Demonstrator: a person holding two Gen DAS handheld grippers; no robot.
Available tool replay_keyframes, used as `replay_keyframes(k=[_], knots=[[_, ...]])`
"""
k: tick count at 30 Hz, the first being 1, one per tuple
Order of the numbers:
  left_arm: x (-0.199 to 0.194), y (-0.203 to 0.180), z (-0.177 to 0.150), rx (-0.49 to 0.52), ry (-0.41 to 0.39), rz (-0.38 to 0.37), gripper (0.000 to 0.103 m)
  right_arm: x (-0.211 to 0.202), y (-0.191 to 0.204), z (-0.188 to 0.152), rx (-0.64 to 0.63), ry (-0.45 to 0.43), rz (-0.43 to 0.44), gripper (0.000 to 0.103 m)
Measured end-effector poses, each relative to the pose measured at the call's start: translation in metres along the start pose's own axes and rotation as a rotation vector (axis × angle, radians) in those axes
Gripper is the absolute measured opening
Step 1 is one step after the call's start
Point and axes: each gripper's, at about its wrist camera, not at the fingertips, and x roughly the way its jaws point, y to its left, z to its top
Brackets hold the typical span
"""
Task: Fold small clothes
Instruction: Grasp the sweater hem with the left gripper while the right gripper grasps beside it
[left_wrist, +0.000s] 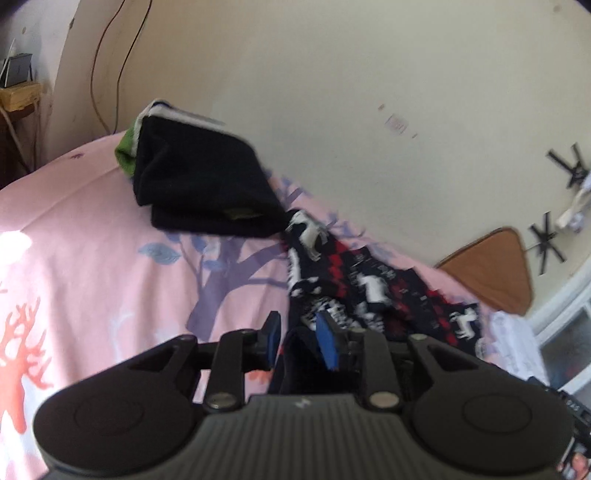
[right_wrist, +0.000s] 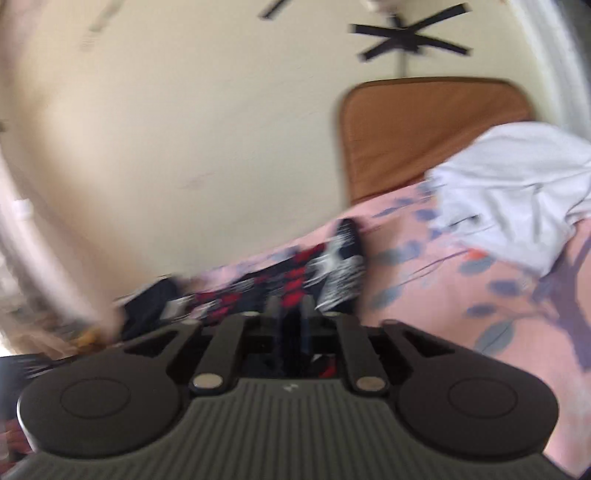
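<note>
A dark patterned garment (left_wrist: 369, 291) with white deer and red motifs lies stretched on the pink bedsheet (left_wrist: 110, 258). My left gripper (left_wrist: 301, 341) is partly open, and an edge of the garment lies between its blue pads (left_wrist: 327, 341). In the blurred right wrist view the same garment (right_wrist: 314, 273) runs up to my right gripper (right_wrist: 290, 314), whose fingers are closed on its edge. A stack of folded clothes (left_wrist: 203, 184), black on top with green and white beneath, sits on the bed beyond the left gripper.
A light grey garment (right_wrist: 517, 195) lies crumpled on the bed at the right. A brown headboard (right_wrist: 424, 133) stands against the cream wall. A shelf with a box (left_wrist: 18, 92) is at the far left, and a window frame (left_wrist: 565, 314) at the right.
</note>
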Motion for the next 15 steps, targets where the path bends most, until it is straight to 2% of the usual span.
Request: replay_keyframes(k=[1,2,3,5,6,8,10,11,12,13,15], knots=[[0.003,0.003,-0.005,0.008,0.022,-0.024,0.022,-0.001,-0.002,-0.003,-0.012,0.007,0.004,0.044],[0.001,0.005,-0.010,0.027,0.025,-0.058,0.029,-0.009,-0.006,-0.008,-0.024,0.004,0.058,0.044],[-0.002,0.010,-0.017,0.051,0.020,-0.067,0.044,-0.019,-0.010,-0.014,-0.038,0.000,0.090,0.046],[-0.009,0.017,-0.027,0.068,0.004,-0.044,0.057,-0.031,-0.013,-0.025,-0.068,0.017,0.077,0.054],[-0.010,0.019,-0.031,0.074,0.015,-0.056,0.057,-0.035,-0.012,-0.032,-0.076,0.037,0.074,0.057],[-0.007,0.022,-0.036,0.083,0.055,-0.094,0.057,-0.036,-0.018,-0.044,-0.060,0.080,0.089,0.058],[0.000,0.015,-0.043,0.121,0.078,-0.095,0.050,-0.034,-0.011,-0.054,-0.044,0.109,0.113,0.056],[0.005,0.009,-0.046,0.155,0.088,-0.085,0.025,-0.032,-0.006,-0.057,-0.060,0.119,0.123,0.051],[0.010,0.003,-0.050,0.194,0.103,-0.063,0.008,-0.030,0.002,-0.060,-0.088,0.128,0.119,0.015],[0.013,-0.002,-0.053,0.234,0.103,-0.029,0.007,-0.030,0.008,-0.060,-0.117,0.116,0.094,0.008],[0.012,-0.007,-0.057,0.318,0.074,0.033,0.007,-0.039,0.012,-0.060,-0.175,0.076,0.029,0.007]])
